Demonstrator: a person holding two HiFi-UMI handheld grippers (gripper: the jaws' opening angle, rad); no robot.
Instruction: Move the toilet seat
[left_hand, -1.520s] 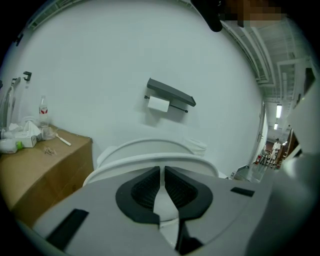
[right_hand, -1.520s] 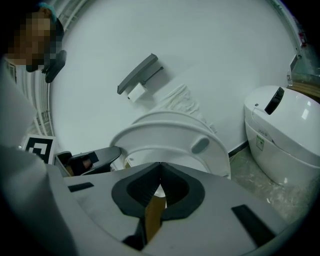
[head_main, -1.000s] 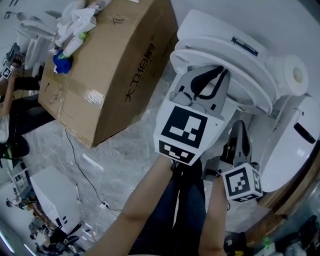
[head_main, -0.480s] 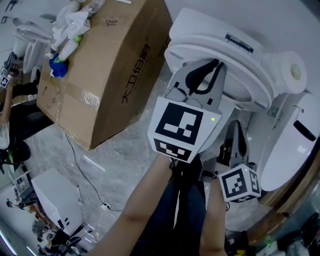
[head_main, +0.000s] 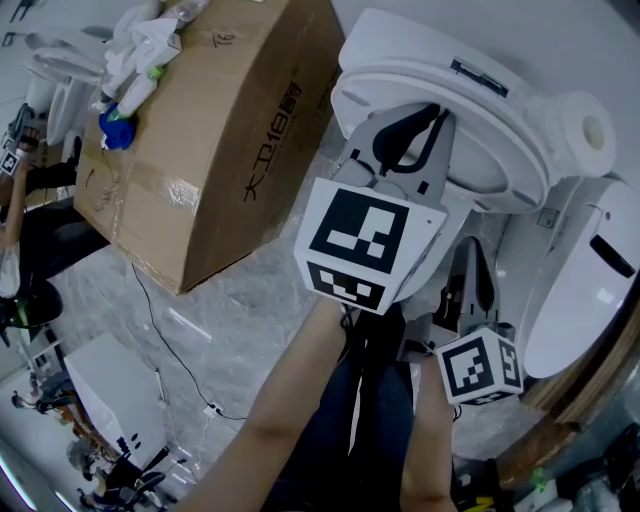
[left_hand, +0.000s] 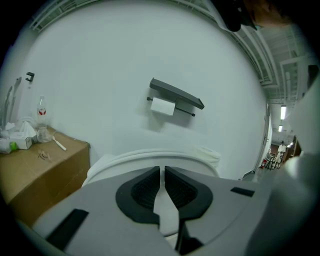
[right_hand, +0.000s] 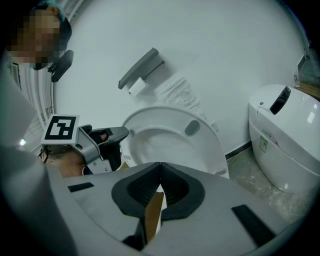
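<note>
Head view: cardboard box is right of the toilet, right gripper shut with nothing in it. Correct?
No. In the head view the cardboard box sits left of the toilet, not right. The right gripper is shut with nothing in it.

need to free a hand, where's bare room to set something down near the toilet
The cardboard box top is bare at its near end; its far corner is crowded with bottles and tissues. The marble floor between box and white cabinet is free, bar a thin cable.
</note>
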